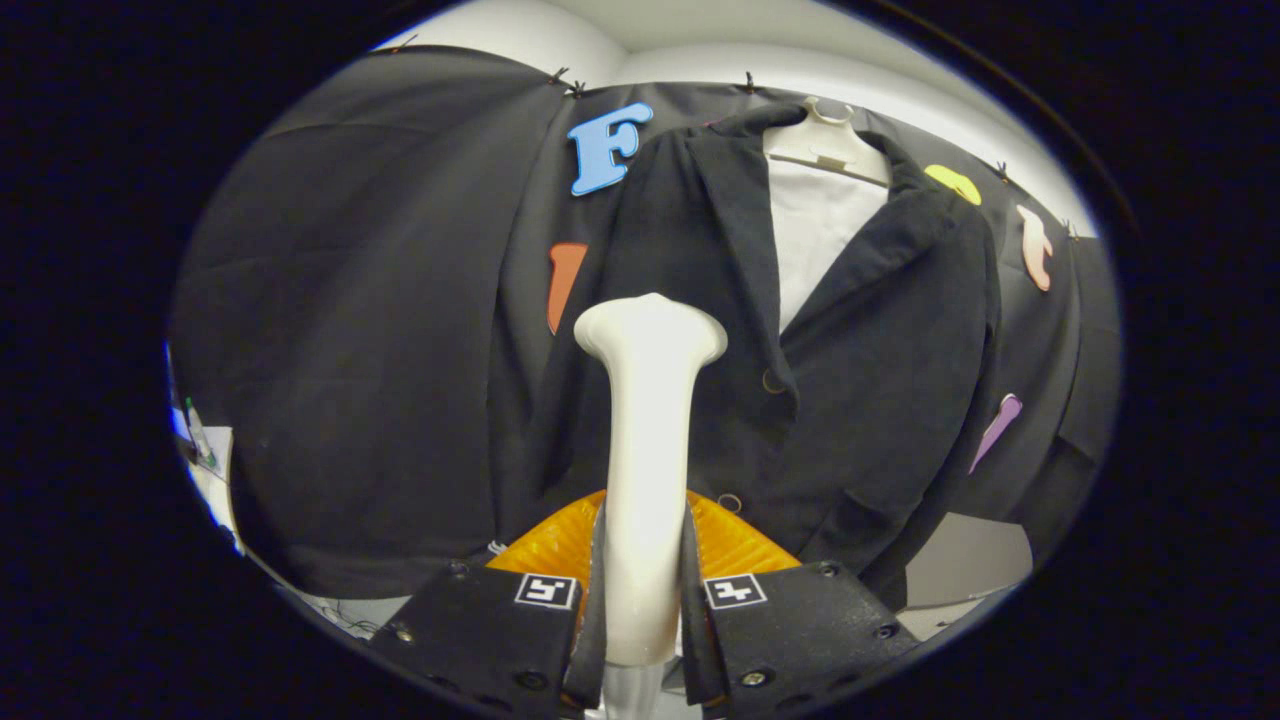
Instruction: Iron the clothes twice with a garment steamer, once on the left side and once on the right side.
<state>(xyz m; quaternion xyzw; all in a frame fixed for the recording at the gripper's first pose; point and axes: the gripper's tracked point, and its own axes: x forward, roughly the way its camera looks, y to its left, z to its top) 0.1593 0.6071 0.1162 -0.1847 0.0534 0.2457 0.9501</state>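
Steamer (648,420) in tool (645,600), before jacket (880,380).

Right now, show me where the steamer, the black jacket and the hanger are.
steamer (648,420), gripper view, on its white neck held between the fingers.
black jacket (880,350), gripper view, on its front panel beyond the steamer.
hanger (828,140), gripper view, on its pale neck inside the collar.

Steamer (648,420) before hanging jacket (860,370)

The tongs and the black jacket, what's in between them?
The white plastic garment steamer. In the gripper view the tongs pinch its handle, and its head reaches up in front of the black jacket hanging beyond.
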